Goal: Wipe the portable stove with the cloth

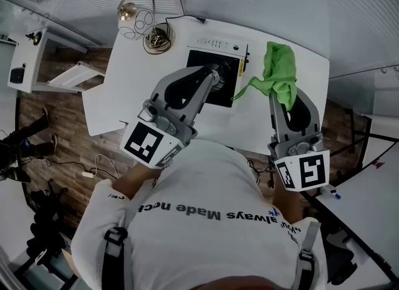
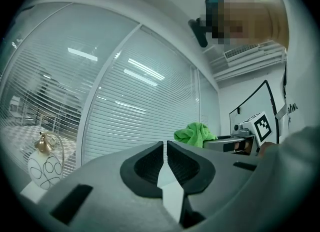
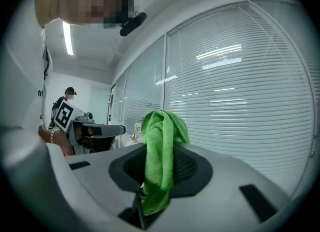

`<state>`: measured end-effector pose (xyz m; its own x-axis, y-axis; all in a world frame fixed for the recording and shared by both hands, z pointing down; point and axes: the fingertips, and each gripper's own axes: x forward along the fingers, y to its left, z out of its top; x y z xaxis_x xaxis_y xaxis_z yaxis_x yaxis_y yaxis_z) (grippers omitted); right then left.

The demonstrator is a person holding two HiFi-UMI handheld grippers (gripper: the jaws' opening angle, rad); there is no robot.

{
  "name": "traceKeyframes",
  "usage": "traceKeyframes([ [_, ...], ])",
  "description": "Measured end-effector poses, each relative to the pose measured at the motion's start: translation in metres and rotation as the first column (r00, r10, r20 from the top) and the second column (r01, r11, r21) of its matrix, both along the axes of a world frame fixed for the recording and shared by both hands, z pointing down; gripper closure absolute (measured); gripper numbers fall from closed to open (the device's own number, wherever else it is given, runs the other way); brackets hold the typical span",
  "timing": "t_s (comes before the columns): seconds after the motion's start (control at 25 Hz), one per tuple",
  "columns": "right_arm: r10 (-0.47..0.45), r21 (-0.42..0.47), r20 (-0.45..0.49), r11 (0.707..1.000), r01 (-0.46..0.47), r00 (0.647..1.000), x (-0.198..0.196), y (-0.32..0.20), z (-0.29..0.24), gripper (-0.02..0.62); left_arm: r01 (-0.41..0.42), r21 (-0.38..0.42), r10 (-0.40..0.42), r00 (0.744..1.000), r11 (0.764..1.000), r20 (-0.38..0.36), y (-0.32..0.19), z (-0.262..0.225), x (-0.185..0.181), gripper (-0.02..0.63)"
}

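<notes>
The portable stove (image 1: 229,82), with a black top and a white control strip, stands at the back of the white table (image 1: 134,98). My left gripper (image 1: 216,75) hovers over the stove's left half. Seen in the left gripper view, the left gripper (image 2: 165,148) has its jaws shut with nothing between them. The green cloth (image 1: 280,69) hangs bunched over the table right of the stove, with my right gripper (image 1: 279,98) shut on it. In the right gripper view the cloth (image 3: 159,141) drapes down between the pads and hides the fingertips.
A round white ornament with a gold top (image 1: 133,19) and a coiled cable (image 1: 158,38) sit at the table's back left. A white shelf unit (image 1: 37,58) stands to the left over a wood floor. Blinds behind glass (image 2: 125,91) run along the far side.
</notes>
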<state>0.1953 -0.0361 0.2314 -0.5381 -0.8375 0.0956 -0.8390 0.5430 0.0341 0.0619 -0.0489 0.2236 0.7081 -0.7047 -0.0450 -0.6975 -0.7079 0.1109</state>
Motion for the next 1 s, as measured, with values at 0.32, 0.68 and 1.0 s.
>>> traceKeyframes([
  [0.32, 0.008, 0.004, -0.011, 1.000, -0.008, 1.000, 0.0001, -0.0001, 0.0002, 0.514, 0.001, -0.002, -0.001, 1.000, 1.000, 0.006, -0.0023, 0.0049, 0.0013, 0.577],
  [0.68, 0.016, 0.003, -0.012, 1.000, -0.016, 1.000, 0.0010, -0.0007, 0.0016, 0.512, -0.002, -0.006, 0.002, 1.000, 1.000, -0.005, -0.0017, 0.0044, 0.0028, 0.577],
  [1.0, 0.015, -0.001, -0.001, 1.000, -0.015, 1.000, 0.0016, -0.0004, 0.0036, 0.514, -0.002, -0.002, 0.002, 1.000, 1.000, -0.008, -0.0017, 0.0052, 0.0062, 0.578],
])
